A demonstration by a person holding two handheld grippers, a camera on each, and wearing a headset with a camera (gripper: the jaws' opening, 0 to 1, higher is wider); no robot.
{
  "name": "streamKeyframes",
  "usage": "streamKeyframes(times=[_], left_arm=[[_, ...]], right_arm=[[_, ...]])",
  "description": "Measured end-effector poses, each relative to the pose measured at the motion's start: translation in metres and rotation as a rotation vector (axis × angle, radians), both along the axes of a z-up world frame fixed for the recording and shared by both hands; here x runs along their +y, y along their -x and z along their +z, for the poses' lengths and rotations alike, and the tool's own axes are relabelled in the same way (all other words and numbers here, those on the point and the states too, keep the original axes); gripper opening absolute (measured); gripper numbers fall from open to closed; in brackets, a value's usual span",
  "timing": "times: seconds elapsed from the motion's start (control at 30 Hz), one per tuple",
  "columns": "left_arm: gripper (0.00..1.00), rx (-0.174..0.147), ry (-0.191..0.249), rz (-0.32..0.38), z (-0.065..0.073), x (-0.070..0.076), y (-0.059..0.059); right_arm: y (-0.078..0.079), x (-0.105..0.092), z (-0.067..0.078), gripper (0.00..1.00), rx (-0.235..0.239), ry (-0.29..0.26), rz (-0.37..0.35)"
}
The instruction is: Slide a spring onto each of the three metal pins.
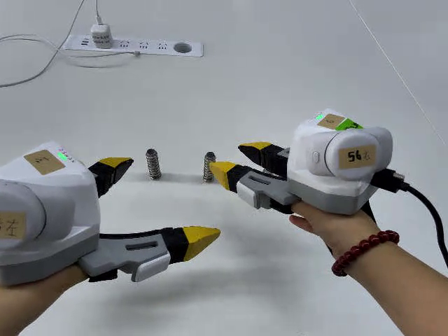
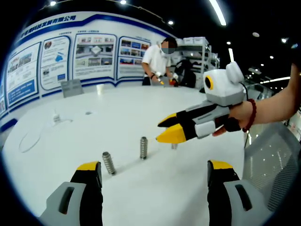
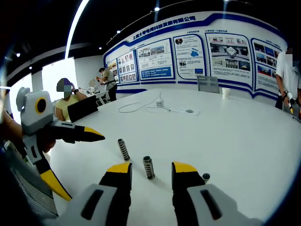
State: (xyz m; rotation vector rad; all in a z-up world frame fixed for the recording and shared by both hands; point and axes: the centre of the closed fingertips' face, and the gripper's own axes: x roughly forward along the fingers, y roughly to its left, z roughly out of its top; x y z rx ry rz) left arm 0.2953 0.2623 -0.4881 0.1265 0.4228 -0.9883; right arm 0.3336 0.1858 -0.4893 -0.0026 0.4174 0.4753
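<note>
Steel spring (image 1: 153,164), second spring (image 1: 208,166) stood upright; third pin (image 3: 205,177) looked bare; left gripper (image 1: 173,198), right gripper (image 1: 227,157) gaped empty; next: fetch one more

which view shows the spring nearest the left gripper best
Head view: the spring stands in the open, coils distinct. Left gripper view shows it small, leaning, beyond one jaw tip. Right gripper view shows it farther off, past the other spring.

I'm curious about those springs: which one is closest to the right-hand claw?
The right spring, just beside a yellow tip of the right claw; the left spring stands farther off.
</note>
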Motion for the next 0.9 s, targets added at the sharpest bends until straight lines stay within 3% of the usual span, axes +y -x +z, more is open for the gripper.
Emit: streamKeyframes(times=[0.4, 0.57, 0.7, 0.9], left_arm=[[0.90, -0.023, -0.004, -0.026, 0.003, -0.013, 0.001], [0.84, -0.039, -0.014, -0.075, 0.004, -0.023, 0.006], [0.79, -0.034, -0.013, -0.103, 0.002, -0.032, 0.010], [0.76, -0.028, -0.012, -0.138, 0.000, -0.044, 0.014]], right_arm=[[0.015, -0.029, 0.013, 0.44, 0.002, 0.003, -0.038], [0.021, -0.040, 0.018, 0.47, 0.008, -0.019, -0.054], [0.026, -0.050, 0.017, 0.47, 0.014, 0.006, -0.053], [0.035, -0.060, 0.020, 0.49, 0.022, -0.004, -0.057]])
